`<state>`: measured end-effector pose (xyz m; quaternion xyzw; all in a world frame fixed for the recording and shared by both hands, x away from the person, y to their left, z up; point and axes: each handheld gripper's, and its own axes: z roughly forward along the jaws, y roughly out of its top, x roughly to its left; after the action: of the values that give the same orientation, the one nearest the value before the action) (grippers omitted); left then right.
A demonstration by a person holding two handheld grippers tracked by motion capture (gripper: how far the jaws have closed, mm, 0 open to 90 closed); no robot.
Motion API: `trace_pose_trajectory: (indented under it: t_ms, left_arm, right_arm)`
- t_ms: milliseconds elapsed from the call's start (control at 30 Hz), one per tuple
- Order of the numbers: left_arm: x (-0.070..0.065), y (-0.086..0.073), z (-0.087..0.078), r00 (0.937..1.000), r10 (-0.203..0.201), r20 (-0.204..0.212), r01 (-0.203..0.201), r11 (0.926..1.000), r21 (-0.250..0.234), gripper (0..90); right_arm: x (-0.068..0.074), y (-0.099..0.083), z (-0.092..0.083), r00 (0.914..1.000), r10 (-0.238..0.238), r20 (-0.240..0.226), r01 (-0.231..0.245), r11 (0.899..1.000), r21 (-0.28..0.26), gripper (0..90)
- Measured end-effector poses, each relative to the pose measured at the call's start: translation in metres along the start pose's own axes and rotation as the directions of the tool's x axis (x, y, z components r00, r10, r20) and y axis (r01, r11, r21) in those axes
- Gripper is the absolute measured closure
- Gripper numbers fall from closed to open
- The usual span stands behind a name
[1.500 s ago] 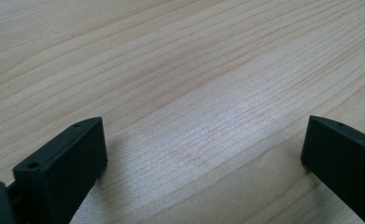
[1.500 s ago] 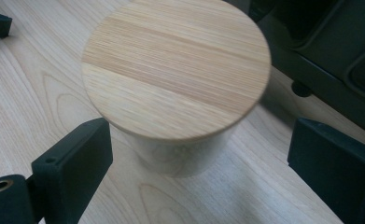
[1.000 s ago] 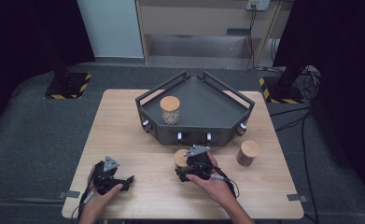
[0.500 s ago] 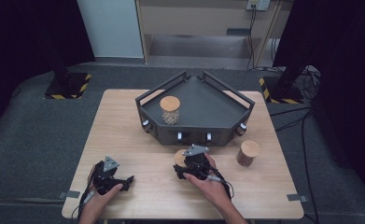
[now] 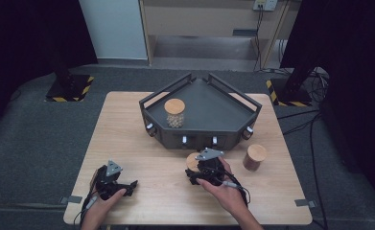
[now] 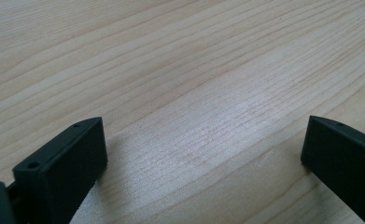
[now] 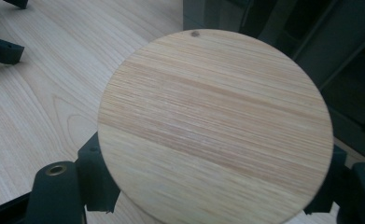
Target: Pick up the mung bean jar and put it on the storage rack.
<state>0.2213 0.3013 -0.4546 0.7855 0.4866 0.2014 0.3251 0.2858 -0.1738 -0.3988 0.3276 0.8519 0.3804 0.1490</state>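
Right gripper (image 5: 194,175), lower centre of high view, is clamped on a wood-lidded jar (image 7: 215,126), jaws on either side below the lid, just in front of the dark tray (image 5: 202,103). Left gripper (image 6: 203,154) sits at lower left w/ jaws apart, nothing btwn them, over bare desk (image 6: 180,60). Risks: grip sits low under a wide lid, so the jar could tip or slip if swung fast; lifting too low could clip the tray's front wall; a wide swing could knock the 2nd jar (image 5: 254,157) at right.
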Motion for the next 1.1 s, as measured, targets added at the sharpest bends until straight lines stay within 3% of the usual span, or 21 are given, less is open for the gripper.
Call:
trace_pose_trajectory:
  t_ms: [300, 1100]
  left_arm:
    - [0.000, 0.000, 0.000, 1.0000, 0.000, 0.000, 0.000, 1.0000, 0.000, 0.0]
    - [0.000, 0.000, 0.000, 1.0000, 0.000, -0.001, 0.000, 1.0000, 0.000, 0.0]
  right_arm:
    - [-0.007, 0.006, -0.015, 0.9998, -0.016, -0.014, 0.016, 1.000, -0.001, 25.5]
    - [-0.010, 0.017, -0.037, 0.9993, -0.031, 0.020, 0.032, 0.999, -0.018, 25.5]
